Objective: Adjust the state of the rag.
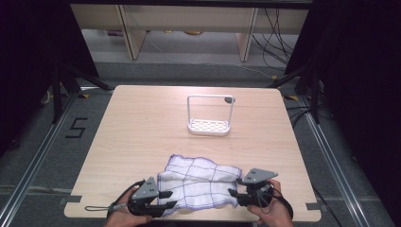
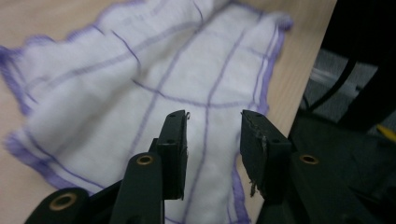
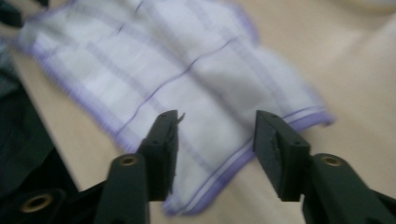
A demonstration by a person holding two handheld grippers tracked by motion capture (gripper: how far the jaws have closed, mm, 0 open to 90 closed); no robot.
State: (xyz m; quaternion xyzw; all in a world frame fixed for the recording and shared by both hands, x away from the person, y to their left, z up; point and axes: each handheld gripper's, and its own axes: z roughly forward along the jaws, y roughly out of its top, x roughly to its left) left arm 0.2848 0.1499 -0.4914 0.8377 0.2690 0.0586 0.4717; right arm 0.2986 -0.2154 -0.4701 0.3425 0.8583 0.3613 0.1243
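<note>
Cloth (image 1: 198,182) lies rumpled at worktop (image 1: 142,127) near edge; both claws, left (image 1: 166,198) and right (image 1: 235,195), spread, nothing pinched. Folding not begun.

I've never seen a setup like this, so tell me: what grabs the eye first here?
First, the white cloth with purple lines, lying rumpled at the near edge of the wooden table. A person's left gripper and right gripper sit at its two ends, jaws open. Farther back, mid-table, stands a small white rack.
</note>
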